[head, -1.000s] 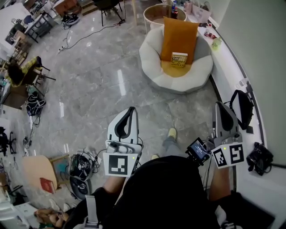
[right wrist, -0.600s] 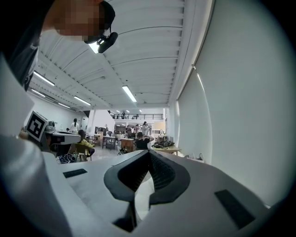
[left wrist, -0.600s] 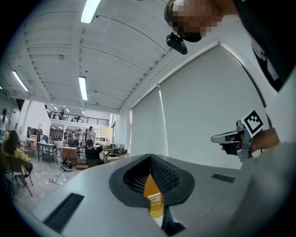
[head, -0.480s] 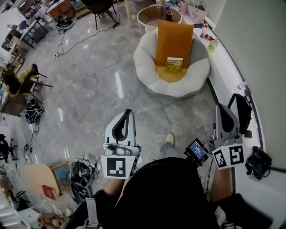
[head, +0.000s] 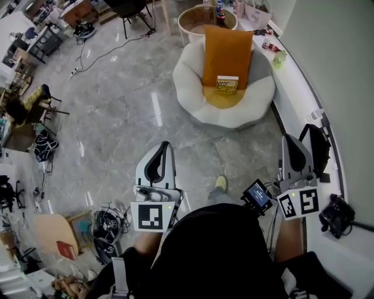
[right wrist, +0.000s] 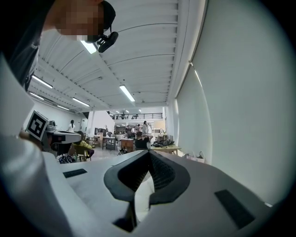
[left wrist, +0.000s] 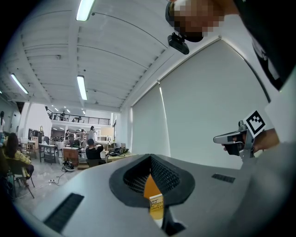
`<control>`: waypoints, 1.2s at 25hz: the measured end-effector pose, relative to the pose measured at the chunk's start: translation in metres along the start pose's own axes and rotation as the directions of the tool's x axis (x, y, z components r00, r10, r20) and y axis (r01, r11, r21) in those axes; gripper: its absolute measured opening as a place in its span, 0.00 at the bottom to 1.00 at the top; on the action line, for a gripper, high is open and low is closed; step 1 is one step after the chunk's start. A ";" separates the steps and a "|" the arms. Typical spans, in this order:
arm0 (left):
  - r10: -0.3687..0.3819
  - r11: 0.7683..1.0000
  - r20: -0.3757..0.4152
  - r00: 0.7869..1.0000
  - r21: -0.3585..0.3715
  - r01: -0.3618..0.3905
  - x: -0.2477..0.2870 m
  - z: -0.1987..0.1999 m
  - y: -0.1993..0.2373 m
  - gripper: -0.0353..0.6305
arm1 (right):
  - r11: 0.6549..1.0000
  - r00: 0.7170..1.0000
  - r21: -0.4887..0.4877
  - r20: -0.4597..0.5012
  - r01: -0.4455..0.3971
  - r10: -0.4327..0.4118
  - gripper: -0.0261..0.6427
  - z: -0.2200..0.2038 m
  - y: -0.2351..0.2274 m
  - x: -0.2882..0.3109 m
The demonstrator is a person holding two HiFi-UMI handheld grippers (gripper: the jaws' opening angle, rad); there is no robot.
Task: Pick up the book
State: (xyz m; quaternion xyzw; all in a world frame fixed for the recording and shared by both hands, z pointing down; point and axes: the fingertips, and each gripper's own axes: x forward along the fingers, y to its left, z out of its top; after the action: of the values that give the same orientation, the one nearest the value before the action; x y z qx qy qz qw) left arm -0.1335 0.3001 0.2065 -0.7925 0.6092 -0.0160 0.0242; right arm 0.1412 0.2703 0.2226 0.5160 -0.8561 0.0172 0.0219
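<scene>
The book [head: 227,84], small and yellow, stands leaning on an orange cushion [head: 227,49] in a round white chair [head: 198,99] across the floor. Both grippers are held level in front of the person, well short of the chair. My left gripper [head: 165,145] is shut with nothing in it. In the left gripper view the book [left wrist: 156,205] and cushion [left wrist: 150,187] show through the gap below its closed tips [left wrist: 150,157]. My right gripper [head: 287,139] is also shut and empty, and only the white chair [right wrist: 141,196] shows under its tips [right wrist: 149,152].
A round wooden table [head: 201,17] with a bottle [head: 220,11] stands behind the chair. A white ledge [head: 304,87] runs along the right wall, with a black bag [head: 318,143] on it. Cables [head: 105,225] lie at lower left. The person's foot [head: 220,184] is on the marble floor.
The person has stepped toward the chair, carrying both shut grippers forward. The chair and book sit a little lower and further left in the head view.
</scene>
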 end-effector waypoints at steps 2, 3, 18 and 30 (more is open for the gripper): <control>0.004 1.000 -0.003 1.000 0.003 -0.004 0.005 0.001 -0.003 0.07 | 1.000 1.000 0.005 0.004 -0.002 0.002 0.06 -0.001 -0.006 0.002; 0.005 1.000 -0.004 1.000 0.008 -0.005 0.008 0.000 -0.005 0.07 | 1.000 1.000 0.007 0.007 -0.003 0.003 0.06 -0.002 -0.010 0.004; -0.005 0.997 0.026 1.000 0.073 0.003 0.044 0.010 -0.035 0.07 | 0.999 0.999 0.027 0.031 -0.039 0.039 0.06 -0.010 -0.054 0.022; 0.012 0.997 0.029 1.000 0.077 -0.014 0.045 0.012 -0.042 0.07 | 0.999 0.997 0.025 0.055 -0.048 0.047 0.06 -0.009 -0.057 0.021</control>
State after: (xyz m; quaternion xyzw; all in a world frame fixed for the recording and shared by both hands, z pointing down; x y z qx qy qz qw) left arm -0.0809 0.2677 0.1963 -0.7872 0.6128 -0.0281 0.0634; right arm 0.1820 0.2260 0.2333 0.4959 -0.8682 0.0149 -0.0085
